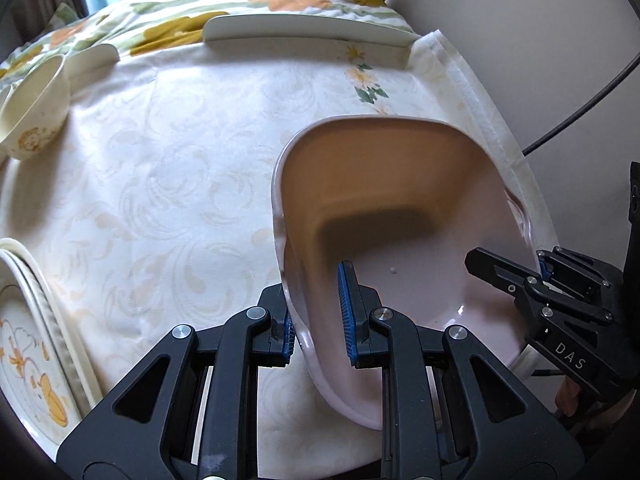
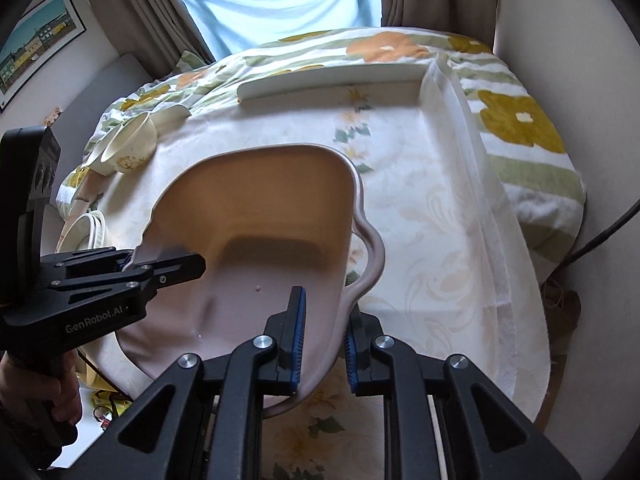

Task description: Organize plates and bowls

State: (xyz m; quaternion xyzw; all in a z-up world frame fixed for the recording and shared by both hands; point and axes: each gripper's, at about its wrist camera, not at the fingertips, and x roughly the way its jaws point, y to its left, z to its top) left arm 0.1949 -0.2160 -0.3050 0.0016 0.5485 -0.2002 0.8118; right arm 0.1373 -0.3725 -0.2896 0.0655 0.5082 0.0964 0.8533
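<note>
Clearly, both grippers have hold of one large pinkish dish [image 1: 400,208] with a wavy rim; the left gripper [image 1: 320,320] is closed on the rim at one side, one blue ribbed pad inside the dish and one outside; the right gripper [image 2: 322,344] pinches the opposite rim in the same way. The dish is above a white tablecloth [image 1: 180,184] with a pale swirl pattern, near its corner. On the right gripper's black body, seen from the left wrist, I can read "DAS"; on the left gripper's body, seen from the right wrist, "GenRobot.AI". A cream bowl [image 1: 34,108] with a yellow motif is at the far left; a stack of plates [image 1: 28,332] with orange flowers lies at the near left; a long white plate [image 1: 308,28] lies at the far edge.
</note>
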